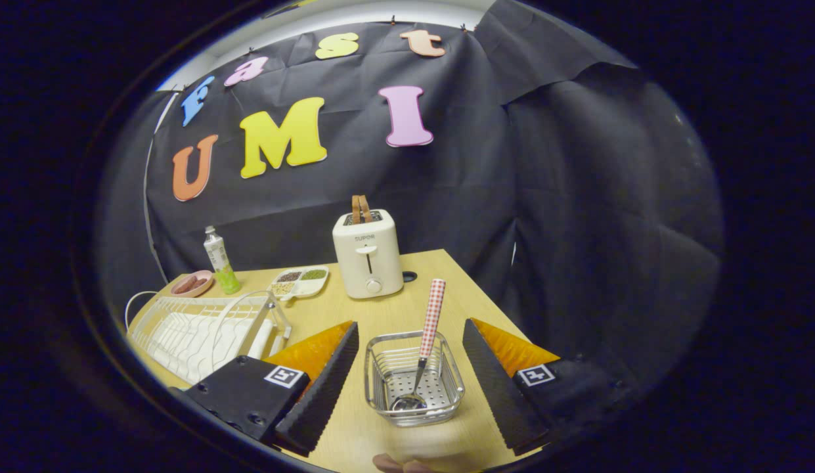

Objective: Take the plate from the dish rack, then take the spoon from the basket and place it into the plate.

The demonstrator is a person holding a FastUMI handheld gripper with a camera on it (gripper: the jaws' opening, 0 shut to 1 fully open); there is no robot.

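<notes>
A: Two fingers of the gripper (pixel 410 384) spread wide at lower centre, holding nothing; basket (pixel 414 380) sits between them, spoon (pixel 425 341) leaning inside.

B: Spoon step, likely; next, close on the checked handle. Plate?

A: Can't make one out; dish rack (pixel 203 332) lower left, partly hidden.

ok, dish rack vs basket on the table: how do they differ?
The dish rack is white wire, long and low, lying beside the left finger; the basket is bare metal, small and deep, between the open gripper's fingers. The basket holds a spoon leaning on its rim; I can't tell whether the dish rack holds anything. Both are wire containers resting on the wooden table.
</notes>
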